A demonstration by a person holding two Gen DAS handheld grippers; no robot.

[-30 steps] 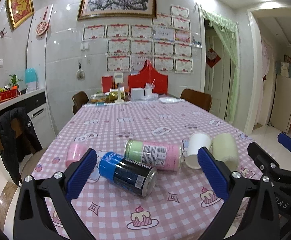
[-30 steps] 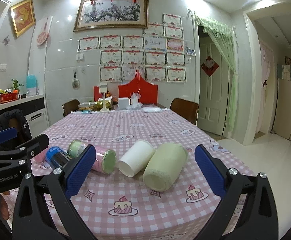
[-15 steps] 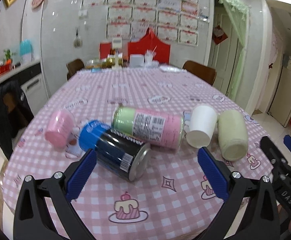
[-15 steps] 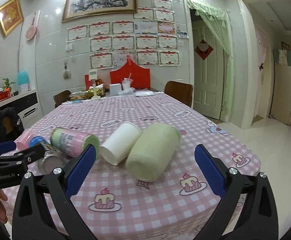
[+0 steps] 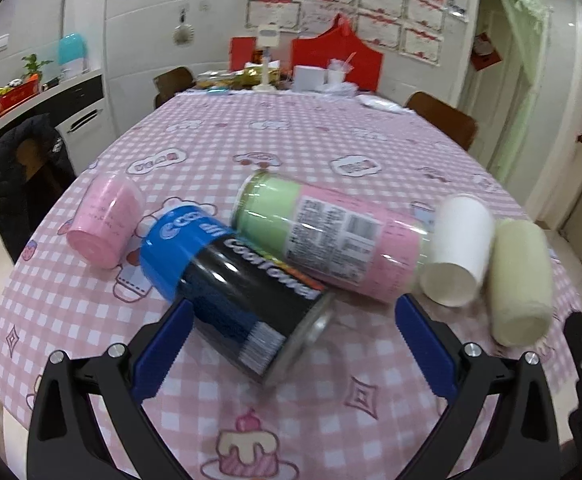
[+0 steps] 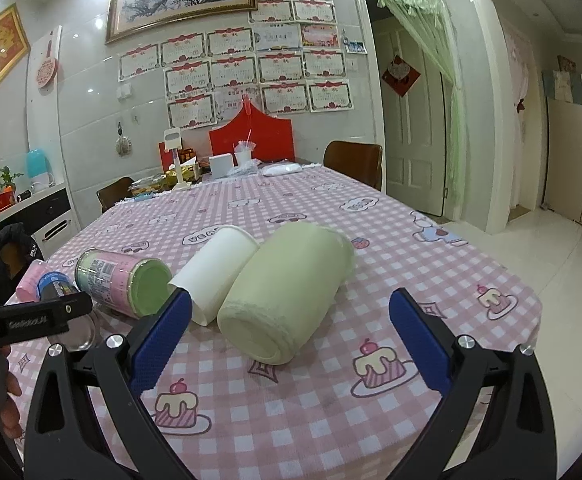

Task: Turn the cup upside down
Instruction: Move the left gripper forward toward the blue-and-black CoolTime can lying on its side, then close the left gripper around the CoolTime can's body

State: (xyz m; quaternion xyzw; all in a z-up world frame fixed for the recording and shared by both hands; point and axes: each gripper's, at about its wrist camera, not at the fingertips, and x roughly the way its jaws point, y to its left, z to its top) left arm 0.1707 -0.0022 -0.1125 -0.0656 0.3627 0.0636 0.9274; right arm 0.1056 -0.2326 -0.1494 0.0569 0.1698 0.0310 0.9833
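Both hand-held grippers are coming in lower and closer to the things on the counter (image 5: 371, 136) than a second ago; the blue can now fills the space ahead of the left one, and the green cup lies between the right one's fingers.

The left hand-held gripper (image 5: 291, 340) is hanging wide apart, its blue pads flanking the near end of the blue can (image 5: 231, 292) without clearly touching it; the picture is blurred here. The can is lying on its side, touching the pink-and-green can (image 5: 327, 236) behind it. A pink cup (image 5: 105, 220) is lying on its side to the left, apart from the cans.

The white cup (image 5: 457, 250) is lying on its side with its mouth toward the camera, just beside the green cup (image 5: 519, 280), which is also lying down.

The right hand-held gripper (image 6: 291, 328) is standing wide, holding nothing. The green cup (image 6: 287, 292) is lying between its pads, flat base toward the camera, touching the white cup (image 6: 219, 272) on its left. The left pad is overlapping the white cup's rim in view; I cannot tell whether they touch.
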